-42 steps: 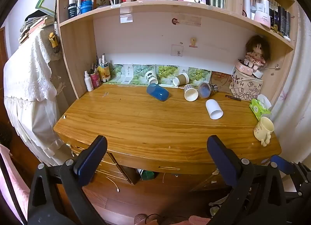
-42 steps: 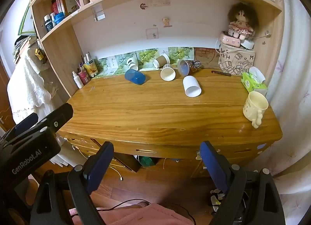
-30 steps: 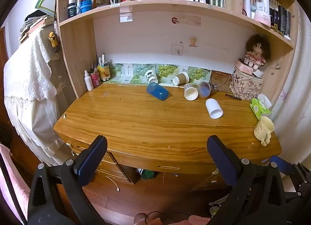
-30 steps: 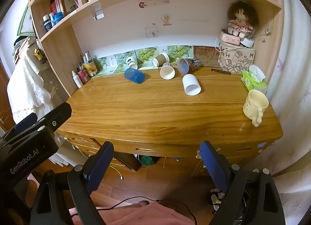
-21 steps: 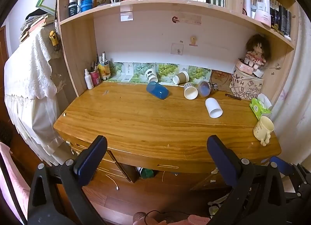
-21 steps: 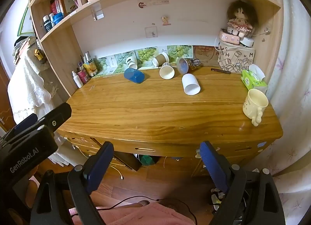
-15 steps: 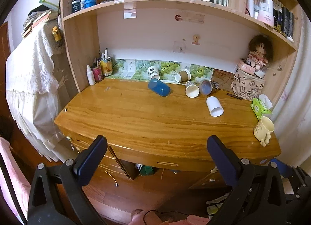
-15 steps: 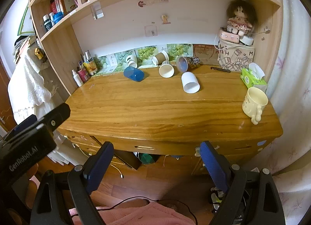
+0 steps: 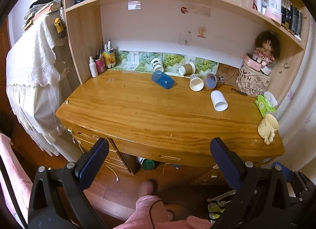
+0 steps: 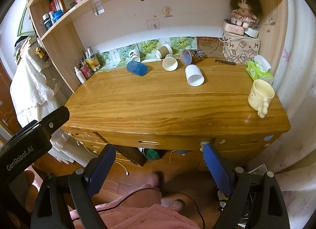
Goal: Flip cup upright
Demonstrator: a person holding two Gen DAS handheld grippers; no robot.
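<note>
The white cup point(image 9: 218, 100) lies on its side on the wooden desk point(image 9: 150, 112), just in front of a paper cup point(image 9: 196, 83) and purple cup point(image 9: 212, 80), well right of the blue cup point(image 9: 163, 79). Both the left gripper point(image 9: 160, 161) and right gripper point(image 10: 159, 166) hang wide apart, empty, before the desk's front edge. Only the right view shows the cream mug point(image 10: 260, 96) large, near the green tissue pack point(image 10: 258, 70).

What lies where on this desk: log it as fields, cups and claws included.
surface: wooden desk
cups on their sides: blue cup, white cup, paper cup, brown paper cup
upright: cream mug, near the desk's right edge
left claw: open, short of the desk
right claw: open, short of the desk
</note>
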